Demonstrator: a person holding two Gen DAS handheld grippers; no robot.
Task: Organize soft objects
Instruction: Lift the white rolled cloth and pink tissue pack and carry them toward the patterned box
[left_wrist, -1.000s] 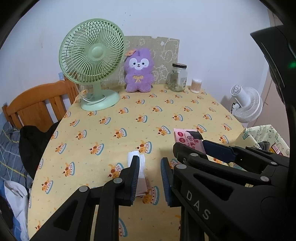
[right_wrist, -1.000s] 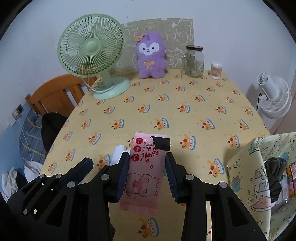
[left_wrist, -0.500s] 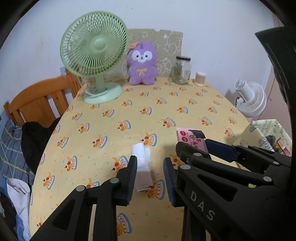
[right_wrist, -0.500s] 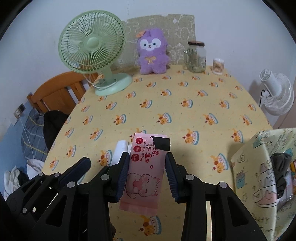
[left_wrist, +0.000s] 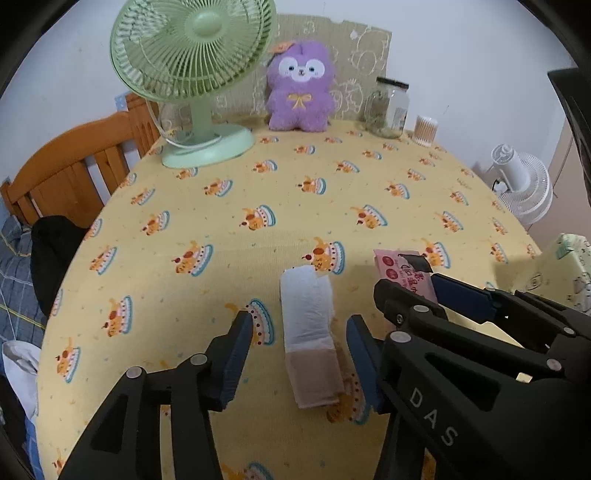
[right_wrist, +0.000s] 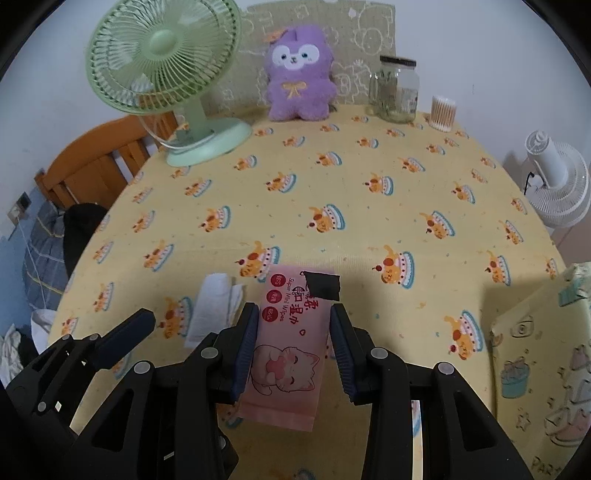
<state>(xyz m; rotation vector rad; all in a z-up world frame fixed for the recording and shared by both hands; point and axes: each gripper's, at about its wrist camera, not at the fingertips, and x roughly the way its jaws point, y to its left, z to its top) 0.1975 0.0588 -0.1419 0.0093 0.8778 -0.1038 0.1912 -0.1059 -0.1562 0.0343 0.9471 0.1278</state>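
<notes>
Opening left tongs (left_wrist: 299, 347): I see the jaws spreading around the folded white cloth (left_wrist: 308, 332), pads clear of it.
Cloth position: flat on the worktop (left_wrist: 221, 229), near edge, just left of the wipes.
Right tongs (right_wrist: 293, 347): clamped on the pink wipes pack (right_wrist: 291, 339).
Far edge: purple plush (left_wrist: 299, 86), green fan (left_wrist: 192, 59).

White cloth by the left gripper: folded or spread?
Folded. The white cloth lies on the yellow tablecloth as a narrow layered strip, edges stacked, between the opening left gripper jaws, untouched.
</notes>
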